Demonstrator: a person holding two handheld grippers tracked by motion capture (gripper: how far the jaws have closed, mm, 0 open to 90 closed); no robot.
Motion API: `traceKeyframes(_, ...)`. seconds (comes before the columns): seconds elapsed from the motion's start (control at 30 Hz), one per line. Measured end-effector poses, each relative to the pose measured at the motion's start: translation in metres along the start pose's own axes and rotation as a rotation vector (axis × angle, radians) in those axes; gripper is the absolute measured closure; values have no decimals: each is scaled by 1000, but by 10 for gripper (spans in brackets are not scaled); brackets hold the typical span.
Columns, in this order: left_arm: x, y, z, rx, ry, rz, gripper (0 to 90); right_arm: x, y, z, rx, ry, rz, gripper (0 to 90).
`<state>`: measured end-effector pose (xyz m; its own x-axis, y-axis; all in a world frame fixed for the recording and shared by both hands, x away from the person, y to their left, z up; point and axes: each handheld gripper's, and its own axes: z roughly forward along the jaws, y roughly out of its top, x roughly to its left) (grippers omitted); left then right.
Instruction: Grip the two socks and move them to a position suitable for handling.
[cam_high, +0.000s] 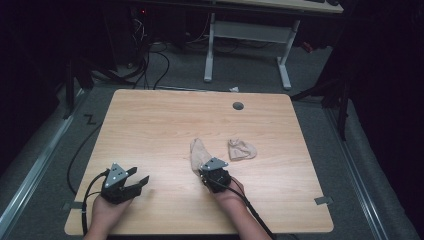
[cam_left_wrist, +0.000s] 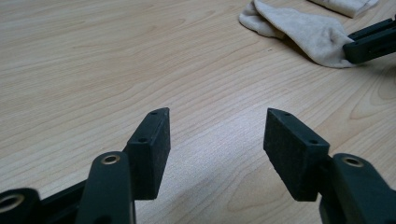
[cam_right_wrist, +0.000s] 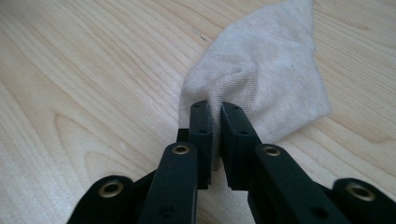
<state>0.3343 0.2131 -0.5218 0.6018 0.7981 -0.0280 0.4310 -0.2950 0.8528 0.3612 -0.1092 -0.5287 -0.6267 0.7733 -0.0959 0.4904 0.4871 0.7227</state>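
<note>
Pinching the near sock, the right tongs are closed; left tongs gape empty.

A beige sock lies flat on the bench, its near edge bunched upward; a second, crumpled beige sock lies just beside it.

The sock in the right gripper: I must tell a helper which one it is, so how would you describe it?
On the wooden table, look near the middle, just ahead of the person's right gripper. Two beige socks lie there; the held sock is the long, flat one on the left, its near end pinched between the jaws. The other sock lies bunched up and untouched.
</note>
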Motion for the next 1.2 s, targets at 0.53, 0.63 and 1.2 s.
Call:
traceKeyframes(0.53,-3,0,3,7,-12,13,417,39,-3,-40,-133,80,-27,848)
traceKeyframes(0.63,-4,0,3,7,-12,13,417,41,-6,-45,-154,93,-19,847)
traceKeyframes(1.2,-4,0,5,17,-22,18,422,6,-17,-55,-184,8,79,836)
